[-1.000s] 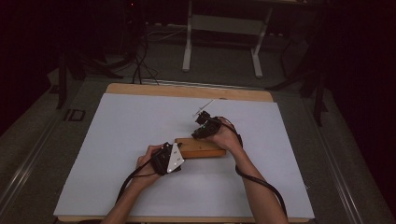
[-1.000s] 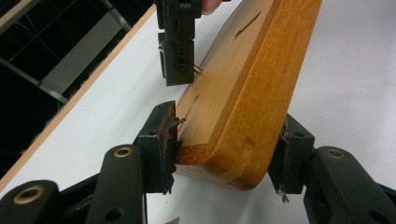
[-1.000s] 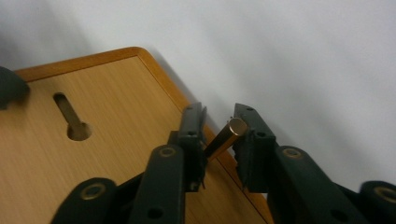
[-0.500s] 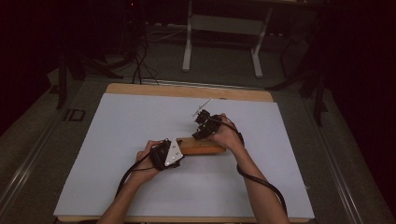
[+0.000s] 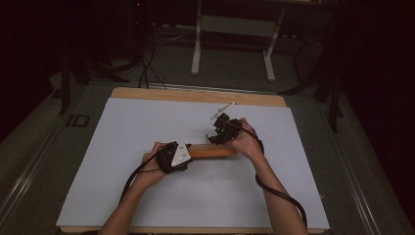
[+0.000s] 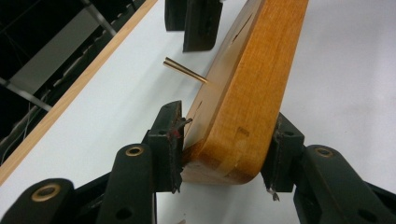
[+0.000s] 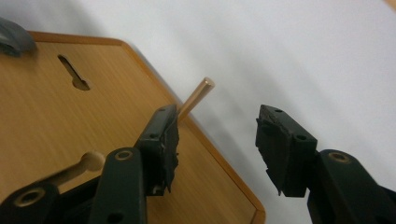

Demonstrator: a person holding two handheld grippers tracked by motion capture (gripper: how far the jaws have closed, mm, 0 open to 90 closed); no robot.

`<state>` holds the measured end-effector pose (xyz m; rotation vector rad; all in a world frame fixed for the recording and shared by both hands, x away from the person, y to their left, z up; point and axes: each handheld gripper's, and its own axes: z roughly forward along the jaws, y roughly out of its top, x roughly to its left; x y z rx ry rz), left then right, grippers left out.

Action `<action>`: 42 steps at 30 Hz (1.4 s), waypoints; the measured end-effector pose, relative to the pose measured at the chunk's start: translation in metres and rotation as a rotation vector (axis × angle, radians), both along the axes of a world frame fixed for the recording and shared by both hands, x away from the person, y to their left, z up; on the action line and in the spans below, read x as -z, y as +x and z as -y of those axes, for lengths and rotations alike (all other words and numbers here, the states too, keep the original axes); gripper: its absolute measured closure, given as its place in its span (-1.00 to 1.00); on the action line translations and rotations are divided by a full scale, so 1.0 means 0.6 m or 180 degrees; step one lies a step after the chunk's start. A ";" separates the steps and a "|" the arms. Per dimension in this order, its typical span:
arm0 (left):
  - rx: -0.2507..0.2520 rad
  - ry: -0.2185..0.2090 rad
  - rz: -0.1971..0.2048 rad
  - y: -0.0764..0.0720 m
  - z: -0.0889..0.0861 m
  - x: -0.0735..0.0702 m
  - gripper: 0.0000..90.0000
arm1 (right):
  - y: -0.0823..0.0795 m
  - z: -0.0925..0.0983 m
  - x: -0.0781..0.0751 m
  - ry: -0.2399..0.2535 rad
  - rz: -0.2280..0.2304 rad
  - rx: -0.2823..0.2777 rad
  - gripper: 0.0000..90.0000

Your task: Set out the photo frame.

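I note the orange-brown wooden block with rounded corners [image 5: 211, 152] lying lengthwise near the middle of the white table sheet [image 5: 122, 147], with the left gripper [image 6: 224, 149] at its left end; those jaws have just been closing and now clamp the block's end from both sides, pads against the wood. The right gripper [image 7: 217, 135] sits at the block's right end, its jaws having just been opening, now spread with nothing between the pads. A thin brass-coloured peg [image 7: 196, 97] rises from the block just beside the right gripper's left pad; I see the same peg [image 6: 185, 70] sticking out of the block's side face.
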<state>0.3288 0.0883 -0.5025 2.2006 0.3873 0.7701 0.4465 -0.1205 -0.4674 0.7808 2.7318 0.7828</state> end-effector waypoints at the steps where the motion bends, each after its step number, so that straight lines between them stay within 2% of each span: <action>1: -0.0001 0.0011 -0.0007 0.002 0.000 -0.002 0.26 | 0.000 0.003 -0.003 0.0027 0.0024 -0.0001 0.07; 3: 0.0006 0.0047 -0.0007 0.005 -0.001 -0.005 0.28 | -0.002 0.007 -0.010 0.0068 0.0054 0.0001 0.08; 6: 0.0006 0.0011 -0.0035 0.012 -0.002 -0.009 0.31 | -0.005 0.012 -0.020 0.0136 0.0099 0.0003 0.11; 10: 0.0021 0.0000 -0.0059 0.019 -0.004 -0.012 0.34 | -0.008 0.020 -0.031 0.0359 0.0018 -0.0008 0.14; 16: 0.0006 -0.0015 -0.0086 0.032 -0.007 -0.019 0.39 | -0.012 0.032 -0.040 0.0471 0.0047 -0.0003 0.17; 18: 0.0017 -0.0049 -0.0126 0.037 -0.009 -0.021 0.41 | -0.013 0.038 -0.043 0.0528 0.0015 -0.0001 0.22; 21: 0.0031 -0.0020 -0.0157 0.042 -0.009 -0.024 0.43 | -0.013 0.047 -0.046 0.0648 -0.0036 -0.0033 0.27; 25: 0.0057 -0.0016 -0.0201 0.048 -0.010 -0.027 0.45 | -0.013 0.057 -0.051 0.0727 -0.0010 0.0007 0.30; 35: 0.0139 0.0020 -0.0296 0.064 -0.015 -0.035 0.48 | -0.017 0.075 -0.069 0.0793 0.0107 0.0040 0.31; 42: 0.0119 -0.0067 -0.0373 0.074 -0.018 -0.036 0.52 | -0.026 0.096 -0.083 0.0896 0.0180 -0.0021 0.25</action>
